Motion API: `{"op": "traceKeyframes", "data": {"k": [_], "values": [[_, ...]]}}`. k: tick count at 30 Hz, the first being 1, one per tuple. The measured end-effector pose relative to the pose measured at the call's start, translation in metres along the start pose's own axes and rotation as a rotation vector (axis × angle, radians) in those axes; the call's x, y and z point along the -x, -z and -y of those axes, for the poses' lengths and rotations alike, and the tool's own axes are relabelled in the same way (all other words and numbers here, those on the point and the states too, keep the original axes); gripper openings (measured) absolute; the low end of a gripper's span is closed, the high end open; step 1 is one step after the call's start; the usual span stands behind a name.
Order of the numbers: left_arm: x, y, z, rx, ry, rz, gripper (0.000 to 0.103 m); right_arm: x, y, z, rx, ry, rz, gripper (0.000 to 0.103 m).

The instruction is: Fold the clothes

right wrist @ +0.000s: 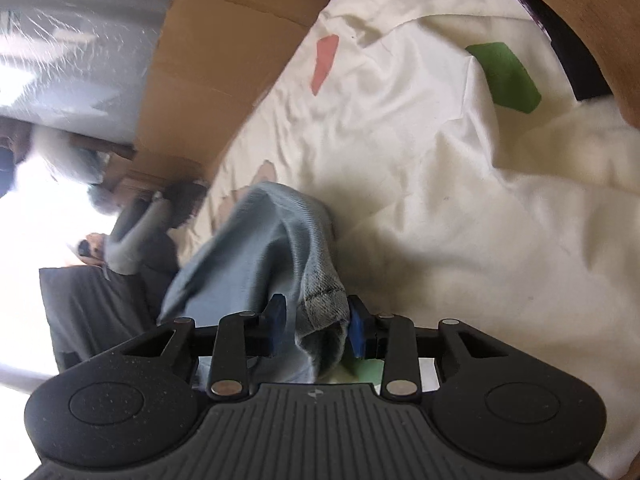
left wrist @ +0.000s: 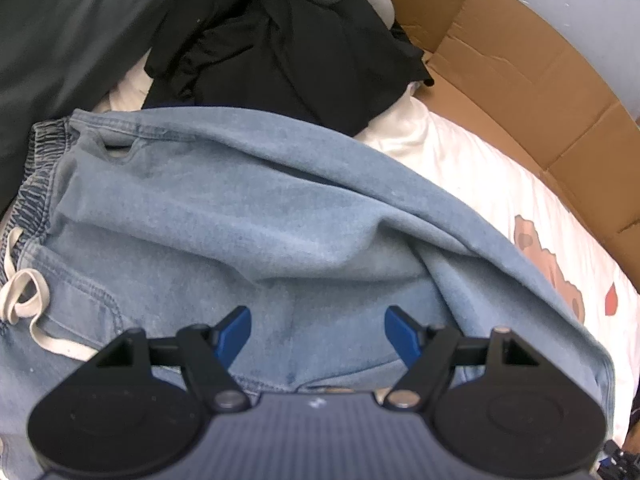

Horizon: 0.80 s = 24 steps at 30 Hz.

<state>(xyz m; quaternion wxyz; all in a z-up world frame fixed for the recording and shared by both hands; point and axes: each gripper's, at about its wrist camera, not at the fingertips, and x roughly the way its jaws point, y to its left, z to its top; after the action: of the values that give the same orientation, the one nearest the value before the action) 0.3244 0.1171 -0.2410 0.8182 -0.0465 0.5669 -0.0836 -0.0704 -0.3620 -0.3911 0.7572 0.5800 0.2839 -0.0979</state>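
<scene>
We see no readable writing or brand. Our left gripper (left wrist: 318,330) hovers with fingers spread over the denim trousers (left wrist: 240,220) lying on the white sheet (left wrist: 480,168); our right gripper (right wrist: 318,328) pinches their hem (right wrist: 326,304) near the sheet's cardboard-lined edge

The jeans (left wrist: 248,216) are faded light blue with a cream drawstring (left wrist: 24,300). Beyond them lies a black garment (left wrist: 288,64). The bed sheet (right wrist: 400,152) is cream, printed with green, coral and brown patches. Brown cardboard (left wrist: 520,80) lines its edge.
</scene>
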Motion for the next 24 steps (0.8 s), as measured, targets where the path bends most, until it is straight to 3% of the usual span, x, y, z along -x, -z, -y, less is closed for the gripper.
{"op": "traceKeyframes", "data": {"k": [3, 5, 8, 16, 19, 24], "values": [[0.000, 0.000, 0.001, -0.001, 0.000, 0.000, 0.076, 0.001, 0.002, -0.001, -0.003, -0.005, 0.011, 0.033], [-0.001, 0.000, 0.001, 0.001, 0.000, -0.002, 0.076, 0.000, 0.002, 0.002, -0.026, -0.013, 0.025, 0.020], [-0.001, -0.001, 0.001, 0.000, 0.001, 0.001, 0.076, 0.002, 0.001, 0.004, -0.046, -0.032, 0.053, 0.016], [0.004, -0.011, 0.003, 0.001, -0.020, 0.060, 0.073, 0.018, -0.012, -0.021, 0.113, 0.094, 0.113, 0.012], [0.006, -0.020, -0.002, -0.004, -0.040, 0.103, 0.073, 0.020, -0.024, -0.037, 0.239, 0.193, 0.118, 0.012], [0.000, -0.036, -0.016, 0.008, -0.053, 0.159, 0.071, 0.021, -0.048, -0.053, 0.338, 0.300, 0.159, 0.011]]}}
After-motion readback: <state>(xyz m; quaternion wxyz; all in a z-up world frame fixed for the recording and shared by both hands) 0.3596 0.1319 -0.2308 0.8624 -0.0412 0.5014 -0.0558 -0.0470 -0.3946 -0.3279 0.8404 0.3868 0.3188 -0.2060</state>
